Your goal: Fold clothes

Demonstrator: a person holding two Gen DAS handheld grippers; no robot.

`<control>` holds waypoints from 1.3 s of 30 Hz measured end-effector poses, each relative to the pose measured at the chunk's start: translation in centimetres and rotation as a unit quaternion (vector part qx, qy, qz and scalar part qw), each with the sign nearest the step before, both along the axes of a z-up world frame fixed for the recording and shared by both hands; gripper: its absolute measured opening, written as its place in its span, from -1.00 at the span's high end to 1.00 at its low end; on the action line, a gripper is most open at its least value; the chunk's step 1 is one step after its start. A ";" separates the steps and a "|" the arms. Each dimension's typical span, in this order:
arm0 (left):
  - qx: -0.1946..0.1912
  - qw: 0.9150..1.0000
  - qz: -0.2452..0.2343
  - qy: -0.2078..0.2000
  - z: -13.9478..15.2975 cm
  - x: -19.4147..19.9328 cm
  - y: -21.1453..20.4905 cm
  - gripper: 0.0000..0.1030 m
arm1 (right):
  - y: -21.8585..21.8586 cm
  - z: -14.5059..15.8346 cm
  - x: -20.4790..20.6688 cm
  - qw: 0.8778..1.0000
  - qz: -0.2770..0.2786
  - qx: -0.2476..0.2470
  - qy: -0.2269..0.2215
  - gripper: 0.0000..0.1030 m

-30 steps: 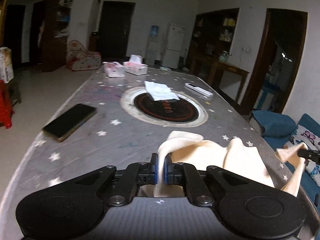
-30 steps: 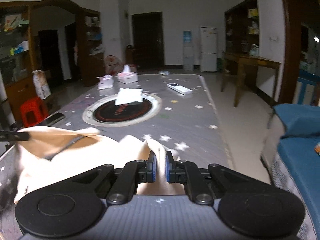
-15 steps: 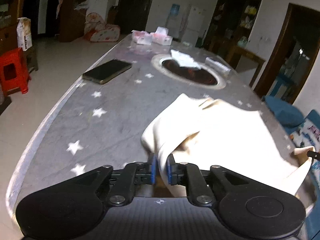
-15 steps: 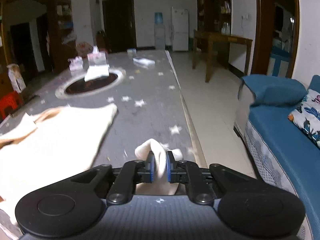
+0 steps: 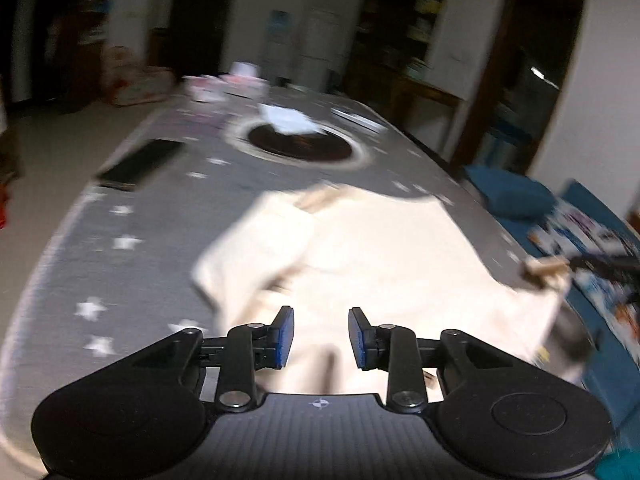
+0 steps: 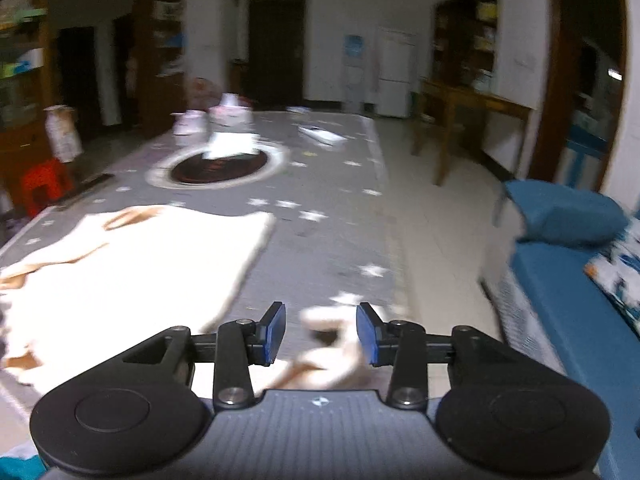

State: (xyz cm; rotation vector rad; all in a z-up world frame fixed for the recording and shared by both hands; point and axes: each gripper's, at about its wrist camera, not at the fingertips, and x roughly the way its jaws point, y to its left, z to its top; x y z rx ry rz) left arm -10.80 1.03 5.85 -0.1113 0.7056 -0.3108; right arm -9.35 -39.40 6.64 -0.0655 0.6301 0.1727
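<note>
A cream garment (image 5: 384,264) lies spread on the grey star-patterned table (image 5: 132,264). My left gripper (image 5: 321,336) is open just above the garment's near edge, with nothing between its blue pads. In the right wrist view the garment (image 6: 132,264) lies to the left, and a loose corner of it (image 6: 332,324) sits between the jaws of my open right gripper (image 6: 321,332). The right gripper's tip shows at the far right of the left wrist view (image 5: 600,264). Both views are blurred.
A dark phone (image 5: 140,160) lies at the table's left. A round black hotplate (image 5: 300,144) with white paper on it sits mid-table, tissue boxes (image 6: 230,114) and a remote (image 6: 322,136) beyond. A blue sofa (image 6: 580,280) stands right of the table.
Both grippers have opened and let go of the garment. The garment, lifted a second ago, now lies flat on the table. Both grippers have pulled back a little.
</note>
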 end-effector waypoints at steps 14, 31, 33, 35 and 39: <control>0.005 0.991 -0.128 0.050 -4.2 0.4 -6.4 0.47 | 13.1 -4.0 0.6 0.966 0.247 0.008 0.069 0.24; -0.032 0.997 -0.034 0.055 -3.1 10.2 -4.0 0.42 | 11.5 -3.0 4.4 0.969 0.236 0.017 0.069 0.12; -0.032 0.997 -0.020 0.067 -3.9 12.1 -4.1 0.42 | 11.3 -3.1 6.1 0.972 0.223 0.020 0.068 0.12; -0.031 0.996 -0.006 0.078 -4.6 14.0 -4.1 0.42 | 11.1 -3.3 7.5 0.974 0.214 0.021 0.069 0.12; -0.009 0.998 0.035 0.055 -4.8 14.6 -2.5 0.42 | 10.7 -3.7 9.7 0.975 0.207 0.019 0.074 0.07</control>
